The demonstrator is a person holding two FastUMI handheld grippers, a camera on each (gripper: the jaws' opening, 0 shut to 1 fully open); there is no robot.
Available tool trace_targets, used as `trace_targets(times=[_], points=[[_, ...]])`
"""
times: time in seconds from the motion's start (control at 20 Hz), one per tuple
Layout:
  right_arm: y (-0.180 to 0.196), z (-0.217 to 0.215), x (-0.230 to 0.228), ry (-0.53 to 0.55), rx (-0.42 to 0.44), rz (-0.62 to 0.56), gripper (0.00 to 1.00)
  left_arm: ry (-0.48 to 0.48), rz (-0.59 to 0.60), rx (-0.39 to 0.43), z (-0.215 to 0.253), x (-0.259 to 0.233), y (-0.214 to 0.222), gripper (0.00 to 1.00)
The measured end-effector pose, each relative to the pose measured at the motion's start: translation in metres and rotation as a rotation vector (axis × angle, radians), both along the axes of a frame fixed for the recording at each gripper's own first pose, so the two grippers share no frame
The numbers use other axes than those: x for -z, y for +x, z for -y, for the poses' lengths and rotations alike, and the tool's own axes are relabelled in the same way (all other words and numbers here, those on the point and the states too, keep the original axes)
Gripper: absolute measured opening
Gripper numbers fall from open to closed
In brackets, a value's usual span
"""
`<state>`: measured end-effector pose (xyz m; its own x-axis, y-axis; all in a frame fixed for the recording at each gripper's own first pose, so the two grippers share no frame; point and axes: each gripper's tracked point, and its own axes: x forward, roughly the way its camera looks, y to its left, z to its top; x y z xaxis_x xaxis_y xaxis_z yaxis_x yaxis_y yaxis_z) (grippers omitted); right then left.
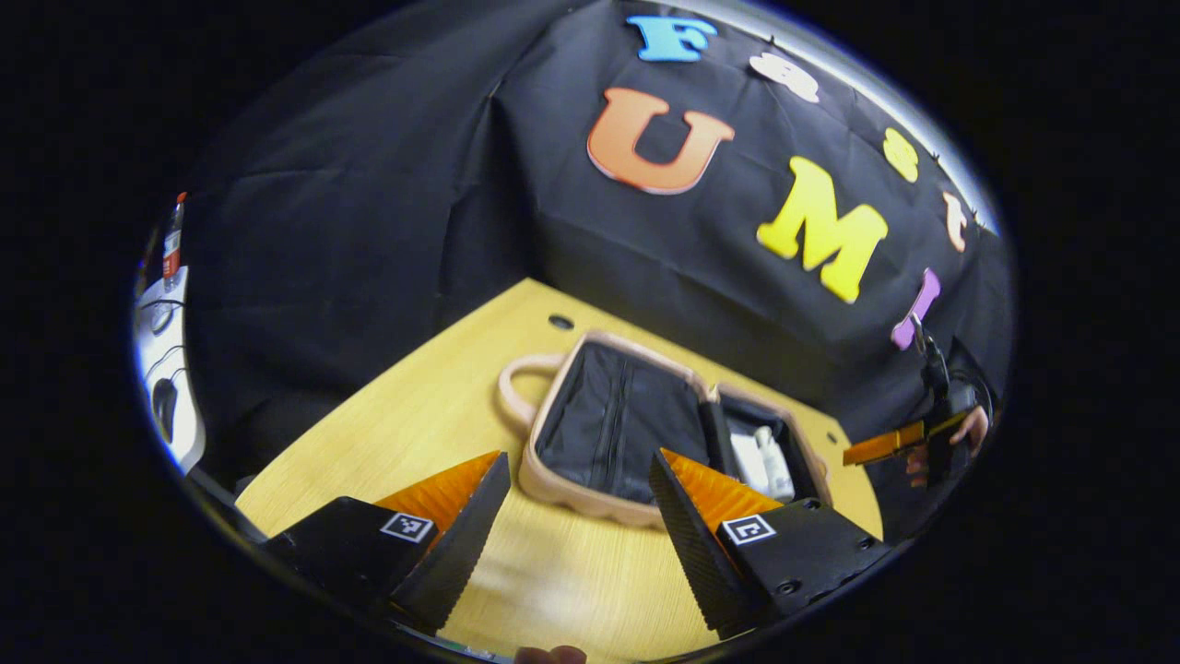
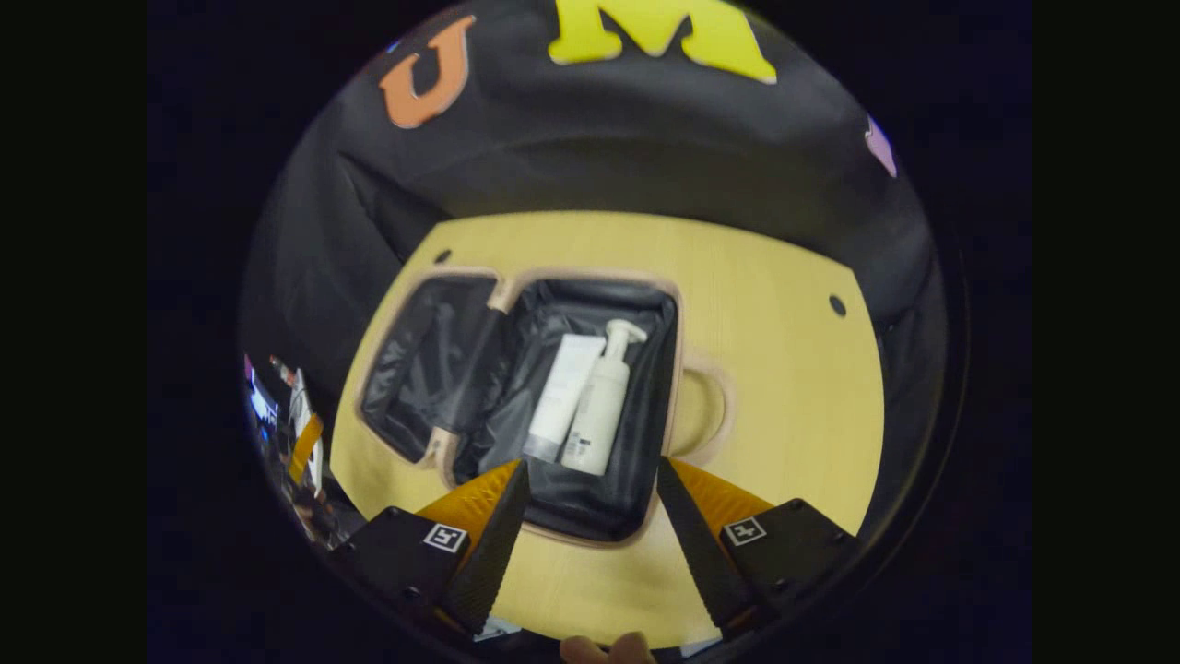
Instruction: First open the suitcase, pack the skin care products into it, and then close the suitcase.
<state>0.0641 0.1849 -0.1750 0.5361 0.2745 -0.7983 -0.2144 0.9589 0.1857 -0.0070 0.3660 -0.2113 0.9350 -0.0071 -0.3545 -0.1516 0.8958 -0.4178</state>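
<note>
- Pinkish-beige suitcase (image 2: 680,369) lies open and flat on the yellow wooden surface (image 2: 784,304), both halves lined in black fabric.
- In the right gripper view, a white pump bottle (image 2: 604,406) and a white tube (image 2: 564,397) lie side by side, touching, in the right-hand half, their lower ends toward the camera.
- The other half (image 2: 415,369) in that view shows just its black lining; the two halves meet at a hinge running between them.
- The suitcase's handle (image 2: 714,410) loops out onto the surface from the side of the half that holds the bottles.
- In the left gripper view, the suitcase (image 1: 572,493) sits in the middle of the surface, the zipped lining (image 1: 613,420) of the near half facing up and the white bottles (image 1: 765,461) in the far half.
- The right gripper (image 2: 590,516) hangs above the near edge of the suitcase, jaws wide apart and holding nothing.
- The left gripper (image 1: 576,507) is just short of the suitcase's near rim, jaws also wide apart and holding nothing.
- At the far right of the left gripper view, a hand (image 1: 968,433) holds the other gripper beyond the suitcase.
- A round hole (image 2: 837,304) shows in the surface, well apart from the suitcase.
</note>
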Motion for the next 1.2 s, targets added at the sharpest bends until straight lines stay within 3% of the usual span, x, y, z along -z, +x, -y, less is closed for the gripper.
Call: trace_targets(times=[0.05, 0.1, 0.15, 0.3, 0.55, 0.6, 0.65, 0.7, 0.8, 0.85, 0.9, 1.05, 1.1, 1.15, 1.2], points=[[-0.004, 0.007, -0.017, 0.013, 0.002, 0.063, 0.82, -0.011, 0.025, -0.005, -0.008, -0.002, 0.005, 0.97], [-0.009, 0.013, -0.032, 0.026, 0.004, 0.114, 0.77, -0.027, 0.046, -0.008, -0.018, -0.003, 0.010, 0.97], [-0.014, 0.018, -0.042, 0.030, 0.004, 0.151, 0.82, -0.064, 0.047, -0.014, -0.027, -0.001, 0.018, 0.98], [-0.033, 0.040, -0.075, 0.005, -0.032, 0.256, 0.82, -0.266, 0.038, -0.007, -0.025, 0.022, 0.040, 0.97], [-0.047, 0.079, -0.092, -0.050, -0.009, 0.306, 0.82, -0.489, 0.005, -0.080, -0.043, 0.060, 0.066, 0.96], [-0.046, 0.087, -0.093, -0.057, 0.009, 0.307, 0.77, -0.523, -0.002, -0.105, -0.049, 0.065, 0.072, 0.96], [-0.045, 0.096, -0.091, -0.066, 0.030, 0.300, 0.82, -0.555, -0.030, -0.118, -0.050, 0.075, 0.078, 0.84], [-0.046, 0.103, -0.088, -0.066, 0.056, 0.285, 0.82, -0.563, -0.059, -0.130, -0.052, 0.087, 0.085, 0.96], [-0.049, 0.108, -0.088, -0.060, 0.083, 0.273, 0.82, -0.567, -0.099, -0.123, -0.052, 0.101, 0.101, 0.94], [-0.054, 0.112, -0.088, -0.094, 0.077, 0.282, 0.77, -0.563, -0.118, -0.104, -0.052, 0.109, 0.112, 0.86], [-0.059, 0.115, -0.084, -0.126, 0.064, 0.285, 0.82, -0.556, -0.132, -0.106, -0.052, 0.114, 0.116, 0.83], [-0.068, 0.116, -0.083, -0.173, 0.047, 0.300, 0.82, -0.555, -0.163, -0.119, -0.052, 0.123, 0.127, 0.75], [-0.069, 0.117, -0.082, -0.189, 0.046, 0.307, 0.78, -0.543, -0.173, -0.123, -0.053, 0.128, 0.131, 0.81], [-0.072, 0.117, -0.080, -0.203, 0.042, 0.308, 0.81, -0.536, -0.188, -0.120, -0.050, 0.132, 0.133, 0.66], [-0.077, 0.114, -0.078, -0.208, 0.037, 0.307, 0.80, -0.540, -0.205, -0.118, -0.046, 0.133, 0.133, 0.61]])
